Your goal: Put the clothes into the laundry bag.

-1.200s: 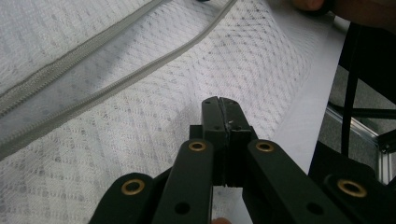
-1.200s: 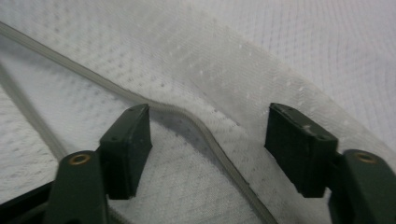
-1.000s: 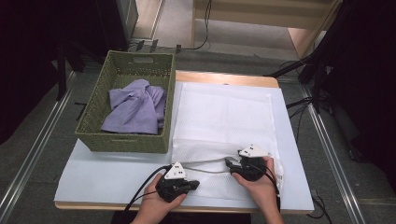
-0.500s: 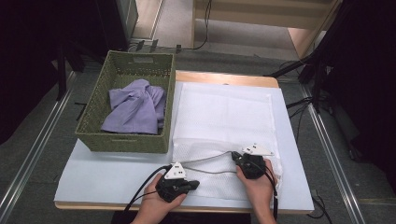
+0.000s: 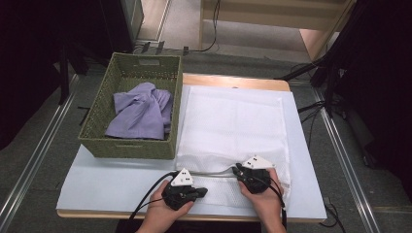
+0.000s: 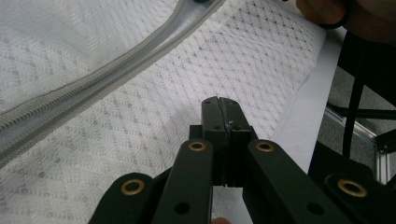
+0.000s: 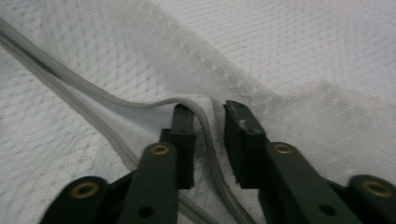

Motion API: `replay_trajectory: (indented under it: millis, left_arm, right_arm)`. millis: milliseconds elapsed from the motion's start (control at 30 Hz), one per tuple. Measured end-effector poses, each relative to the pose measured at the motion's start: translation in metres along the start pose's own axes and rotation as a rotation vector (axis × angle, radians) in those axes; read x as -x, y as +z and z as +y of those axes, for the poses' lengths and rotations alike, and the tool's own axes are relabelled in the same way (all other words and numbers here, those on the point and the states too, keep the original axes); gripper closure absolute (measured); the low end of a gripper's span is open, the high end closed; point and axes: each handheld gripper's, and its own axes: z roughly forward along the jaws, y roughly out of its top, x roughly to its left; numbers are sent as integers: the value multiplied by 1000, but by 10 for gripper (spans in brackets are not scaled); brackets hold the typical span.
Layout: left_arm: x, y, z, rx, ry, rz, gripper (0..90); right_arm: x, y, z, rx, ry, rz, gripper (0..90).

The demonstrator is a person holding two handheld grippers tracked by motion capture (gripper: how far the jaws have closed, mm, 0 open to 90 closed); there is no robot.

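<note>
Right tongs (image 7: 205, 128) reopened astride mesh bag's (image 7: 299, 51) zip (image 7: 208, 135).

text: none legible | labels: none | nos.: none

Each black claw (image 5: 201, 192) bears brass-ringed screws, a grey three-cornered plate, trailing black cable.

From above, my counter (image 5: 121, 182) is evenly and softly lit while the room around it falls to near black. No glare on the mesh bag (image 5: 233, 126). My hand-held gripper views are soft: near jaws blurred, mesh sharper farther off.
</note>
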Motion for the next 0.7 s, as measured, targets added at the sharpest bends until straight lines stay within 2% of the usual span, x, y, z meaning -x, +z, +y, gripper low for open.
replay_trajectory:
  millis: [100, 167, 267, 400, 433, 500, 600, 700]
  left_arm:
    - [0, 0, 0, 0, 0, 0, 900]
    - [0, 0, 0, 0, 1, 0, 900]
    - [0, 0, 0, 2, 0, -2, 900]
    - [0, 0, 0, 0, 1, 1, 900]
    - [0, 0, 0, 0, 1, 2, 900]
    - [0, 0, 0, 1, 1, 3, 900]
    - [0, 0, 0, 2, 1, 3, 900]
    - [1, 0, 0, 3, 2, 4, 900]
  right_arm:
    - [0, 2, 1, 2, 4, -49, 589]
    - [1, 3, 2, -3, 18, -55, 591]
    - [-1, 5, 3, -4, 24, -38, 655]
    - [-3, 6, 5, -1, 37, -17, 885]
    - [-3, 5, 6, 1, 37, -7, 891]
    - [-3, 0, 7, 29, 52, 9, 895]
    - [1, -13, 10, 102, 87, 42, 896]
    - [2, -29, 15, 173, 87, 62, 896]
